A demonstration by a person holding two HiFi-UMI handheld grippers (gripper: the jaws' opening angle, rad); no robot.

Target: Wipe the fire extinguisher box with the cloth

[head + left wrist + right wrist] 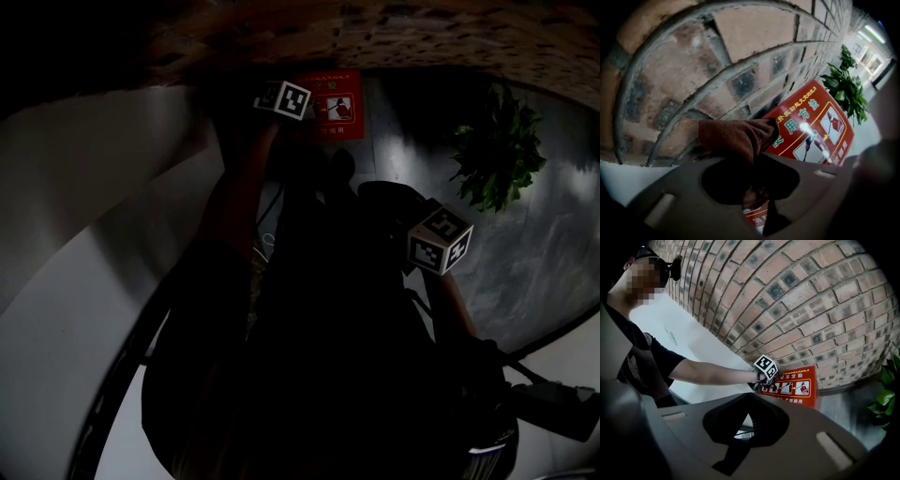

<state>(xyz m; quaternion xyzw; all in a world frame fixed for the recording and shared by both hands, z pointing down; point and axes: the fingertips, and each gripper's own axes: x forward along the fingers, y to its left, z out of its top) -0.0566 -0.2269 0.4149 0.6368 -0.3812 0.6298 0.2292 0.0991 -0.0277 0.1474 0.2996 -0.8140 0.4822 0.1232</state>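
While the head view is mostly dark, the two gripper views show the place well. A brick wall (797, 296) rises on the far side. The red fire extinguisher box (796, 386) stands against its foot, on the grey floor (553, 244).

The left gripper (749, 159) is held out to the left end of the box. Its fingers are closed on the brown cloth (733, 136), which bunches out ahead of them. The cloth's far end lies at the box's left edge, where the box meets the brick. Just right of the cloth is the printed front of the box, with white characters and small pictures.

The right gripper (740, 423) hangs on the near side, well apart from the box, its fingers drawn together with nothing between them. Between it and the box stretches the person's left forearm (712, 373). The forearm crosses in front of a white surface (689, 348) that lies left of the box, below the brick.

A leafy green plant (843, 86) stands to the right of the box, apart from it. Only the box's front panel shows, so what it holds cannot be seen.
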